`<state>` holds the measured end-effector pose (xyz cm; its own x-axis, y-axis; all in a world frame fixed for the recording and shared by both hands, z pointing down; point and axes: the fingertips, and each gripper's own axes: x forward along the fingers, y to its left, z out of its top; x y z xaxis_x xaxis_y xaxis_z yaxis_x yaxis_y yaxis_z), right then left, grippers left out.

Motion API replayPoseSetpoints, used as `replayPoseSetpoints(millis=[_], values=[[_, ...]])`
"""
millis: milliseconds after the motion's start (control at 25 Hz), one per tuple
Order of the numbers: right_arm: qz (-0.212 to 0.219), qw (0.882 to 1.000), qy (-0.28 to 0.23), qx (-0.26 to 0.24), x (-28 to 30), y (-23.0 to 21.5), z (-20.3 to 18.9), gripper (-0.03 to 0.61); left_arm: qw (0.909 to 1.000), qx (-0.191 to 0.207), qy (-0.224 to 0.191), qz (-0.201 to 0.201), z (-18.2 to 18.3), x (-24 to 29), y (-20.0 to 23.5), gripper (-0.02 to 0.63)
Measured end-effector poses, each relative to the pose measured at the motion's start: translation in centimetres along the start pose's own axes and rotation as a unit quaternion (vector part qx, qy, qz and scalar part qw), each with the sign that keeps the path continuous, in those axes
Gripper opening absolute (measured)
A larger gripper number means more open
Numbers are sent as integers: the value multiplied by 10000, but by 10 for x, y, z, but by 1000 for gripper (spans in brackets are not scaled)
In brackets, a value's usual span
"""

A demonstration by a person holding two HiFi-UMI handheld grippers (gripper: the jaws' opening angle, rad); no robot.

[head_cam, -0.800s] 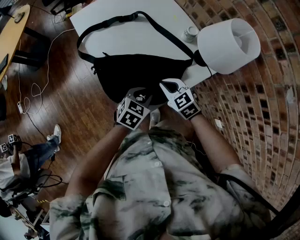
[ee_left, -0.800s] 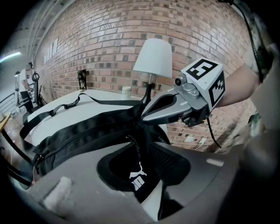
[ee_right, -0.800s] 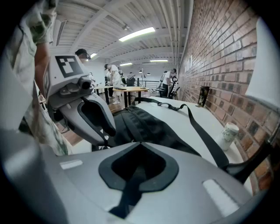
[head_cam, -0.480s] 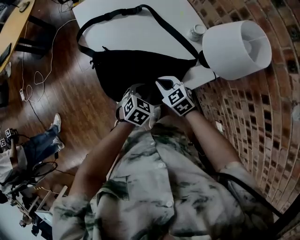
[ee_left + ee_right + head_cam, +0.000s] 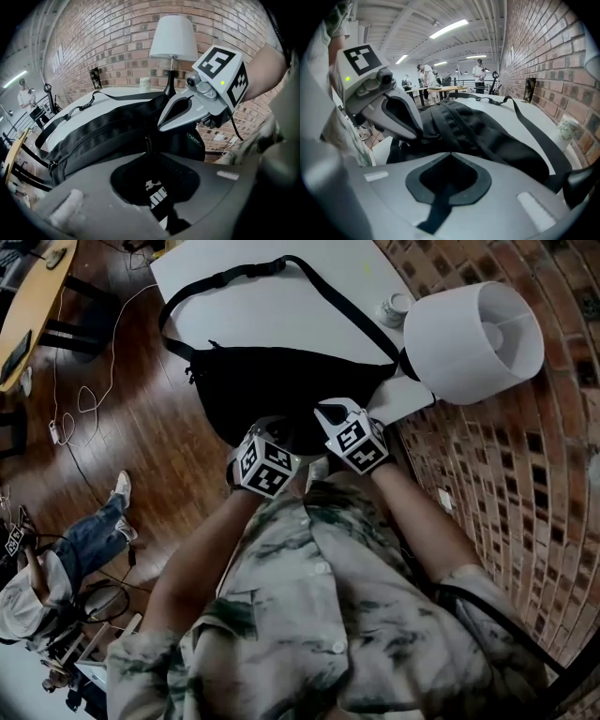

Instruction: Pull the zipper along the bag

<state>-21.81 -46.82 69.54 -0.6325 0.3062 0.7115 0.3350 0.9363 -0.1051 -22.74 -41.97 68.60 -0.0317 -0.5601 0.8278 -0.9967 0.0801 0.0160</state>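
Observation:
A black waist bag [image 5: 281, 381] lies on the white table [image 5: 281, 315], its long strap [image 5: 319, 292] looped toward the far side. Both grippers are at the bag's near edge, side by side. My left gripper [image 5: 275, 430] is shut on the bag's black fabric beside a white logo [image 5: 157, 194]; its jaws meet at the tips in the left gripper view [image 5: 147, 151]. My right gripper [image 5: 330, 415] is shut on a narrow black pull strap [image 5: 436, 211] that runs through its jaw opening [image 5: 449, 153]. The zipper's teeth are not clearly visible.
A white-shaded lamp [image 5: 469, 329] stands at the table's right corner with a small cup [image 5: 394, 307] behind it. A brick surface fills the right side. Dark wooden floor with cables [image 5: 70, 409] lies to the left, where a person [image 5: 56, 559] sits low.
The right gripper has drawn slightly closer to the left one. Both stay closed at the bag's near edge; the bag has hardly shifted.

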Motion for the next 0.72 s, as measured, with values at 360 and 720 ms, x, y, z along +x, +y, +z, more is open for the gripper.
replayPoseSetpoints(millis=[360,720], values=[[-256,9988,324,271,2,-7,-9,6,9991,-113,-263,-297,6,-19,35,32],[-806,9955,339,374,5,-21,-8,6,9979,-239,-394,-462,-18,-38,86,32]])
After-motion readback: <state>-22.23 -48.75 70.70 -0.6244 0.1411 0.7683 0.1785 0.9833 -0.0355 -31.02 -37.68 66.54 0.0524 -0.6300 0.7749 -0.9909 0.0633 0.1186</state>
